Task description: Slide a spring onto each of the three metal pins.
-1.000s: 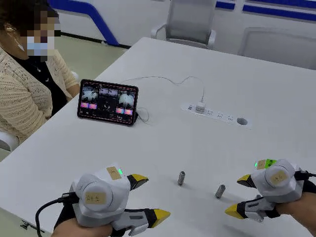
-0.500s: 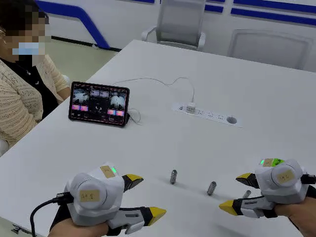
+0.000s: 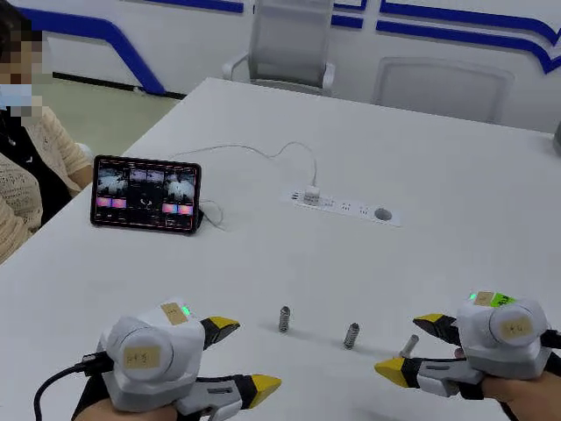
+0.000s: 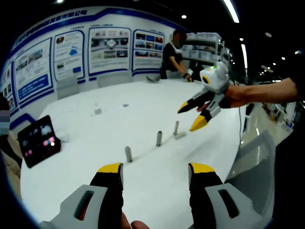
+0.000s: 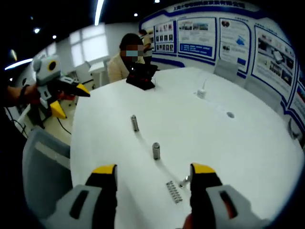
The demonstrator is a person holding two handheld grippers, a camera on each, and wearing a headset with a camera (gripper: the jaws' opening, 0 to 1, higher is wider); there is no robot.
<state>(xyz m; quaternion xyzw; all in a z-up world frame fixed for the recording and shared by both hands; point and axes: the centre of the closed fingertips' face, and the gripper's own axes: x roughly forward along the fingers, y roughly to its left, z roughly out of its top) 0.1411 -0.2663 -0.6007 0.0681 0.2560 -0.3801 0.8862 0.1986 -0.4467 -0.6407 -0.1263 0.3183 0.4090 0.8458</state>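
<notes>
Well, starting at the left: the left gripper [image 3: 244, 354] hovers low over the table, spread wide and empty. The first sprung pin [image 3: 284, 318] stands just ahead of its jaws, and the second sprung pin [image 3: 351, 335] is further along the row toward the other tool. The right gripper [image 5: 153, 169] is likewise wide apart and holds nothing. The loose spring [image 5: 174, 192] lies flat between its jaws, and the bare third pin [image 5: 185, 181] is just beside the spring, close to one jaw.

By my reading, two pins are done and this one is left. To do it well, close lightly across the coils near one end so the spring neither squashes nor shoots out. Then lift it, turn it upright over the pin and lower it straight down.

The white table [image 3: 438, 149] looks smooth and glossy, so small parts may skid. Beyond the tools sit a tablet [image 3: 145, 193], a power strip [image 3: 342, 205] with its cable and grey chairs [image 3: 285, 39]. A seated person [image 3: 26, 175] is off to the left.
</notes>
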